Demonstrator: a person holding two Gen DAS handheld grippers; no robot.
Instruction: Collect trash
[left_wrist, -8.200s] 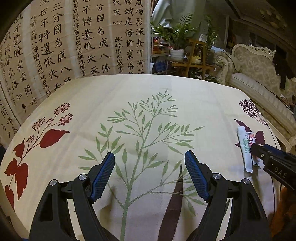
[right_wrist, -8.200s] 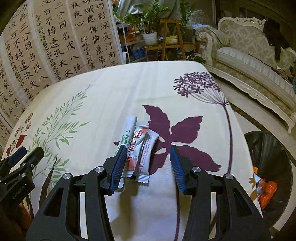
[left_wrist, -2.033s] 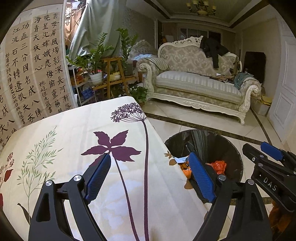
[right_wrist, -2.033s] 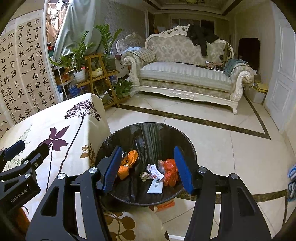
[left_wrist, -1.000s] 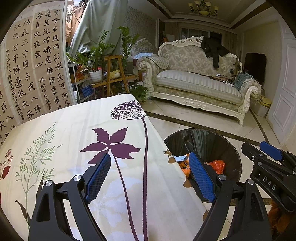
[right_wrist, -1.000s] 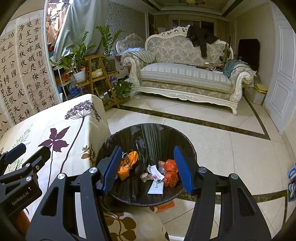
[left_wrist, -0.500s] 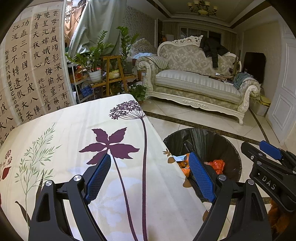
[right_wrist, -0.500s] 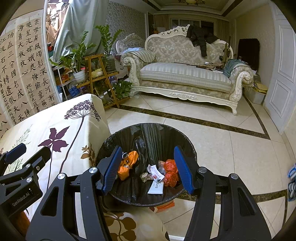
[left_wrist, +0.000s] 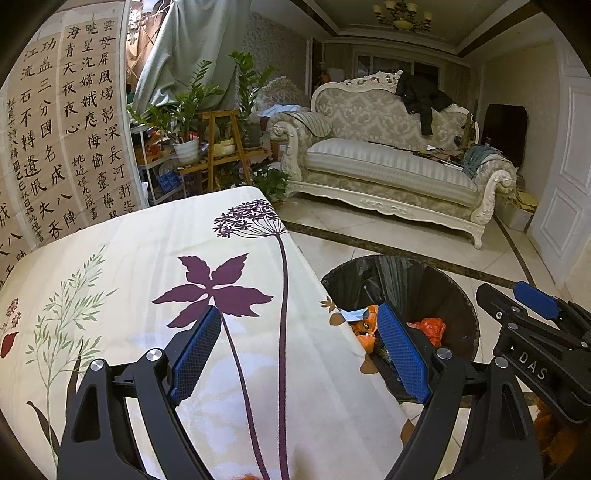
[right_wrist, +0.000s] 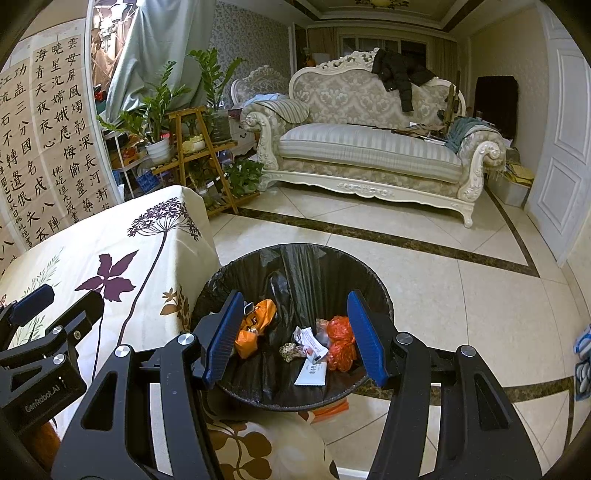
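A round bin lined with a black bag stands on the floor beside the table. Inside lie orange wrappers, white paper wrappers and a red-orange crumpled bag. My right gripper hangs above the bin's mouth, open, with nothing between its blue pads. My left gripper is open and empty over the table's right edge; the bin shows past its right finger. The tablecloth under it, cream with leaf and flower prints, carries no trash in view.
An ornate cream sofa with a dark jacket stands across the tiled floor. A wooden plant stand with potted plants is near the table's far corner. A calligraphy screen rises behind the table. A white door is at the right.
None over the last second. Further back, wrappers lay on the cloth between the right gripper's fingers; both views have since swung towards the bin, and that gripper is empty.
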